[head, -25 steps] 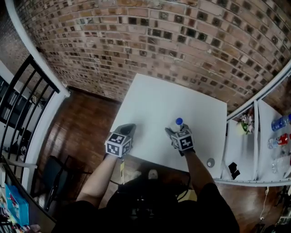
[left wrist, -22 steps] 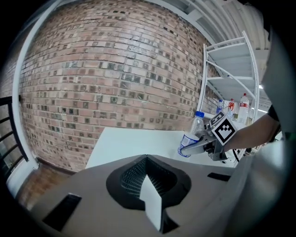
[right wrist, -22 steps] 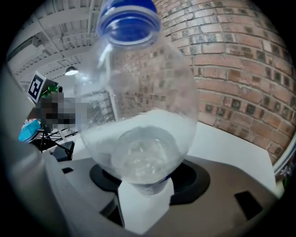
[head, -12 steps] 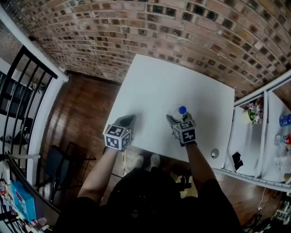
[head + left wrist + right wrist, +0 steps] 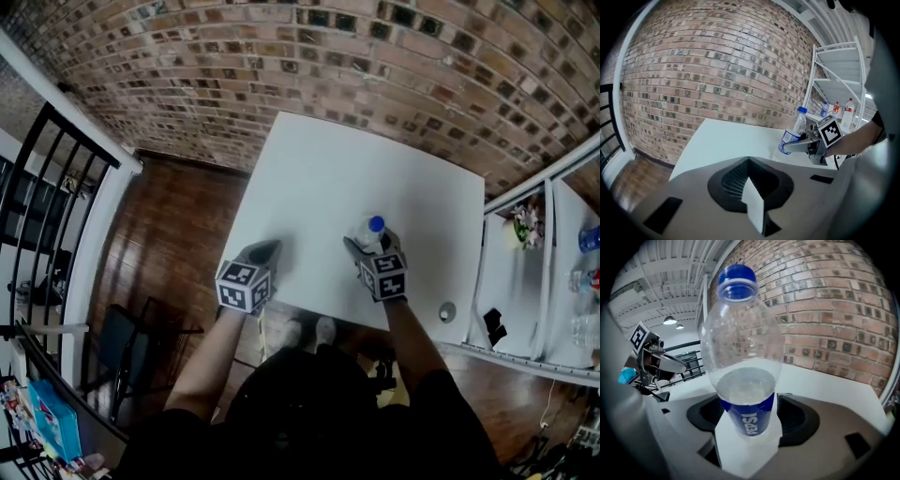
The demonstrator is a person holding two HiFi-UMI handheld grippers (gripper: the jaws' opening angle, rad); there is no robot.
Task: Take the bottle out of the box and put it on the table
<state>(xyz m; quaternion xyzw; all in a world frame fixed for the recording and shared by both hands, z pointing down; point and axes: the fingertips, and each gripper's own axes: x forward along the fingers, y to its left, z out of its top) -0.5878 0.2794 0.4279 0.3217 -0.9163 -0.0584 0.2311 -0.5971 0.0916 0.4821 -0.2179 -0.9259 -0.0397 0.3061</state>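
A clear bottle (image 5: 367,231) with a blue cap and blue label stands upright on the white table (image 5: 356,169) near its front edge. My right gripper (image 5: 368,247) is around its lower part, and its jaws are opening. In the right gripper view the bottle (image 5: 743,357) stands between the dark pads (image 5: 797,420) with a gap on each side. My left gripper (image 5: 265,250) hovers over the table's front left, jaws shut with nothing in them. From the left gripper view, the bottle (image 5: 793,133) and right gripper (image 5: 793,146) are at the right. No box is in view.
A small round object (image 5: 447,310) lies near the table's front right corner. White shelving (image 5: 525,281) with bottles stands to the right. A brick wall (image 5: 281,56) is behind, a black railing (image 5: 56,216) at the left, and wooden floor below the table.
The head view has shifted a little. The bottle stays upright on the same spot with the right gripper around it. The left gripper has sunk slightly.
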